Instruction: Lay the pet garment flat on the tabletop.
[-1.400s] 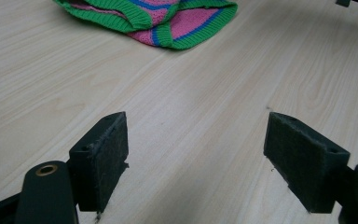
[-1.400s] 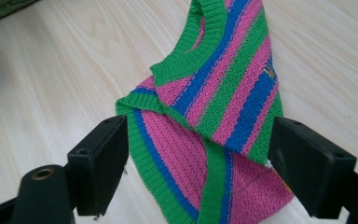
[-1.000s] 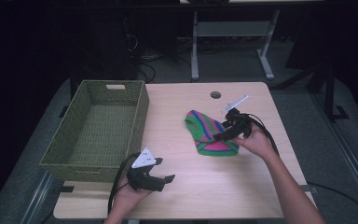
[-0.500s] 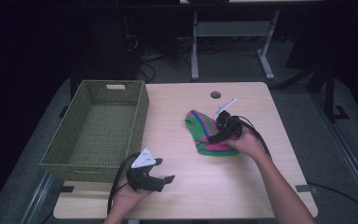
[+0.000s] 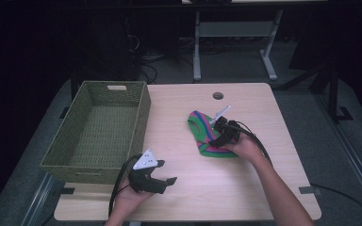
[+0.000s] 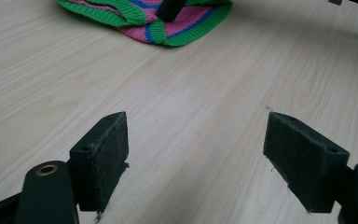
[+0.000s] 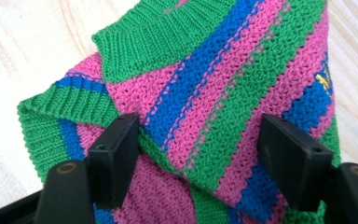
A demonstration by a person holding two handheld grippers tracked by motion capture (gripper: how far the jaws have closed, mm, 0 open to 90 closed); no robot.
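A small knit garment (image 5: 201, 133) striped in green, pink and blue lies folded on the wooden table (image 5: 245, 188), right of centre. My right gripper (image 5: 219, 137) points down onto its right part. In the right gripper view its jaws (image 7: 198, 149) have just been closing. They still stand wide, with a bunched fold of the knit (image 7: 214, 98) between them and the left pad against that fold. My left gripper (image 5: 167, 180) rests near the table's front edge, open with bare wood between its pads (image 6: 196, 154). The garment (image 6: 186, 25) lies far ahead of it.
A deep green woven basket (image 5: 143, 113) with nothing in it stands at the table's left, close behind the left hand. A round cable hole (image 5: 218, 95) sits near the table's far edge. Bare wood lies between the two grippers and along the right side.
The right gripper has come down and a little toward the left onto the garment. The left gripper has stayed where it was.
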